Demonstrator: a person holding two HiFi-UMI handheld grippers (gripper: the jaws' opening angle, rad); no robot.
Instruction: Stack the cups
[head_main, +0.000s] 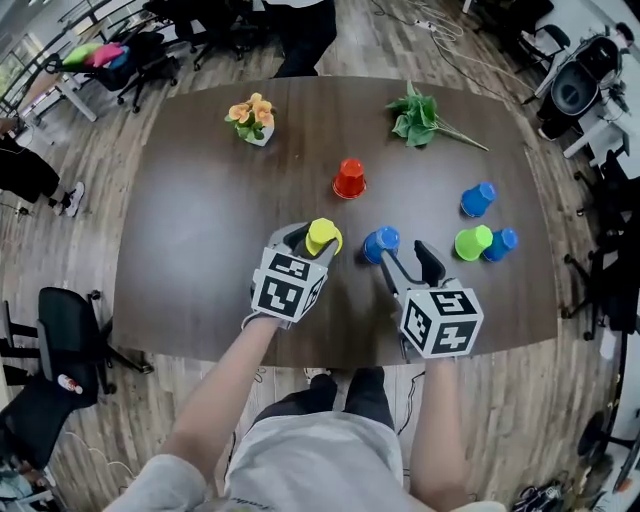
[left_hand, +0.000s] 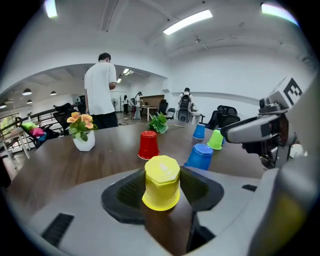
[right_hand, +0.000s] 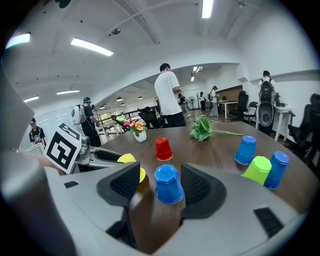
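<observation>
While the left claw is closed on an upturned yellow plastic cup near the front edge of the dark wood-grain counter, the right claw stands wide around an upturned blue plastic cup — its pads not pressing. Stacking looks barely begun. Next, I judge, yellow must drop squarely over blue. Both cups are smooth, tapered and facet-based — likely slippery.

Six cups, mouth-down. Yellow cup stood beside near blue cup; red cup behind; far blue cup right; green cup touched right blue cup.
</observation>
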